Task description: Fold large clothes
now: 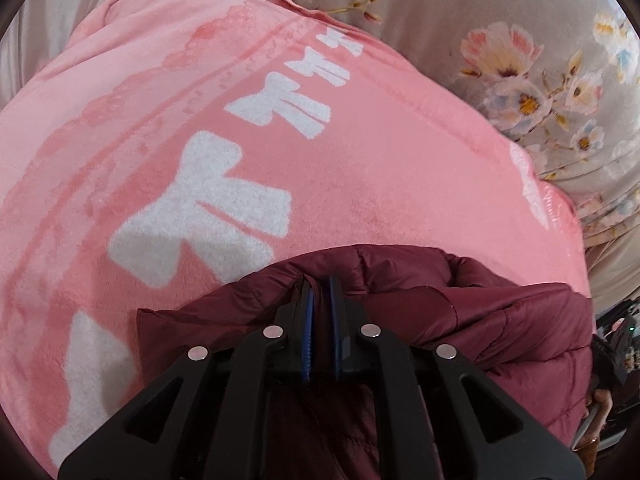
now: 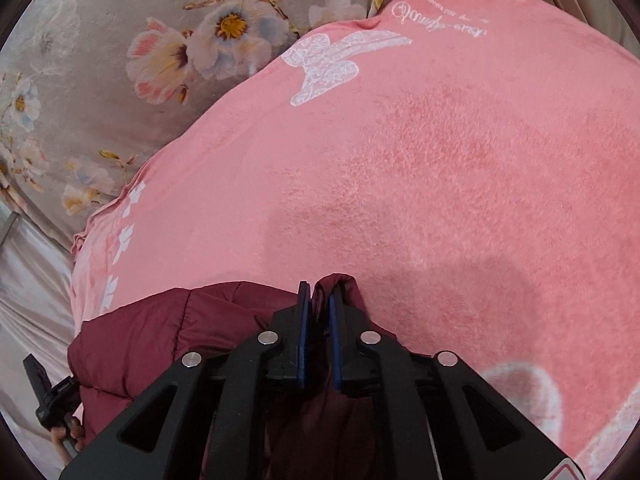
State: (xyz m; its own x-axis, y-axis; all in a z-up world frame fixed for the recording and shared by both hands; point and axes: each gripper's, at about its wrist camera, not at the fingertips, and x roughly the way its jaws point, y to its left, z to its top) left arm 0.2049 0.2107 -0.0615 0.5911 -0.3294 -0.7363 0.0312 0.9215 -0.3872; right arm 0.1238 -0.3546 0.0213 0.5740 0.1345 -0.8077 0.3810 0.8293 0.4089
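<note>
A maroon quilted puffer jacket [image 1: 472, 320] lies over a pink fleece blanket [image 1: 360, 168] with white bow prints. My left gripper [image 1: 320, 284] is shut on a fold of the jacket's edge, with fabric pinched between its blue pads. In the right wrist view the same jacket [image 2: 160, 332] sits at the lower left, and my right gripper [image 2: 320, 292] is shut on another bunched part of its edge. The pink blanket [image 2: 440, 180] fills the view ahead. The jacket's lower part is hidden under both grippers.
A grey floral bedsheet [image 1: 520, 40] lies beyond the blanket; it also shows in the right wrist view [image 2: 120, 60]. The other gripper's handle and a hand show at the right edge [image 1: 612, 360] and at the lower left [image 2: 52, 404].
</note>
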